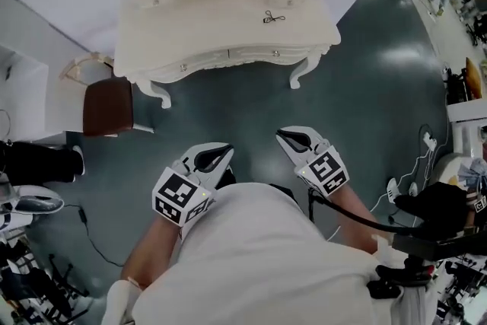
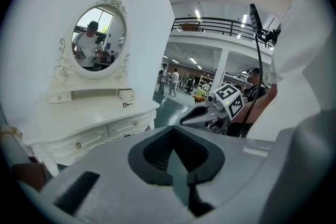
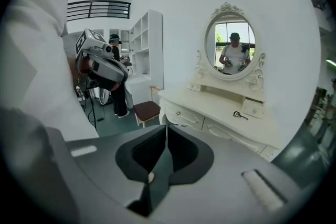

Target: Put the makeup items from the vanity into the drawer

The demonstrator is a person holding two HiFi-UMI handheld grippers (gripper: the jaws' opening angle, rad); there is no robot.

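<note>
Head view | left tool (image 1: 225,151), right tool (image 1: 282,135) closed | vanity (image 1: 228,27) edge well apart

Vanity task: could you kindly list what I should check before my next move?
1. Item spotted: ok, small black makeup tool lies on vanity top.
2. Drawer open: not ok, drawer fronts shut.
3. Left gripper free: ok, jaws together, empty.
4. Right gripper free: ok, jaws together, empty.
5. Within reach: not ok, both grippers far from the vanity top.
</note>
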